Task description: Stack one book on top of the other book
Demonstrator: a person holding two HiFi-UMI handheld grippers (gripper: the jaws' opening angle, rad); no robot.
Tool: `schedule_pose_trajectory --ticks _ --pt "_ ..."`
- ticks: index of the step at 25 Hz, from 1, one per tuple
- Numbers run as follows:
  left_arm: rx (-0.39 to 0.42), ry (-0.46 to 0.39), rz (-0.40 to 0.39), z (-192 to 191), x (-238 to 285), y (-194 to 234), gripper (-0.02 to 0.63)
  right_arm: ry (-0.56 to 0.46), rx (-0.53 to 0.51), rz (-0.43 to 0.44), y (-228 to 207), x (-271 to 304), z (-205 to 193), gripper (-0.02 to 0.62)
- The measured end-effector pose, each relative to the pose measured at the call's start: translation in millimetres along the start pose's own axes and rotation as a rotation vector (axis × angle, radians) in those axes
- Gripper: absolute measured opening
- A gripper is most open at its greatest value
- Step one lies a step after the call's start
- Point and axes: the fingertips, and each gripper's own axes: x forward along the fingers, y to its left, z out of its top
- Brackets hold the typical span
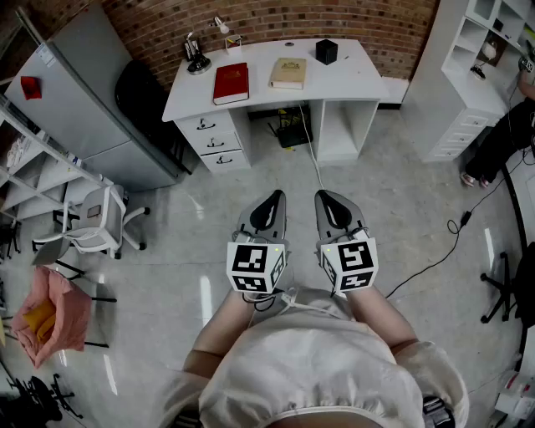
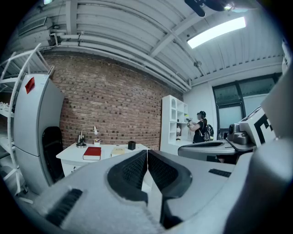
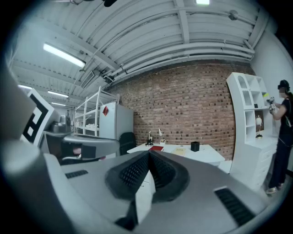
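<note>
A red book (image 1: 231, 83) and a tan book (image 1: 288, 73) lie side by side, apart, on a white desk (image 1: 351, 79) at the far end of the room. The red book (image 2: 92, 153) and tan book (image 2: 117, 151) show small in the left gripper view; the red book (image 3: 156, 148) and tan book (image 3: 178, 150) also in the right gripper view. My left gripper (image 1: 271, 197) and right gripper (image 1: 324, 196) are held side by side in front of my body, well short of the desk. Both are shut with nothing between the jaws.
On the desk stand a black cube (image 1: 326, 51), a small lamp (image 1: 220, 25) and a dark holder (image 1: 197, 63). A grey cabinet (image 1: 92, 100), a black chair (image 1: 142, 100), a white chair (image 1: 96, 221) and white shelves (image 1: 481, 67) ring the floor. A cable (image 1: 435, 251) trails right. A person (image 2: 200, 127) stands by the shelves.
</note>
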Motion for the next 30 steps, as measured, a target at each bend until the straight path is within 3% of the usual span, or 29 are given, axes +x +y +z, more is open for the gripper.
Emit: schedule_pose_trajectory --ticks 17,24,30 --pt "-0.037 0.046 0.004 -17 44 2 0.021 0.029 0.075 -0.017 -38 21 -18 0.028" --pt "-0.061 0.061 0.004 -26 79 31 0.021 0.072 0.102 -0.022 -53 59 -33 0.028" --pt "-0.088 0.070 -0.023 -27 136 86 0.021 0.107 0.111 -0.053 -67 129 -36 0.028"
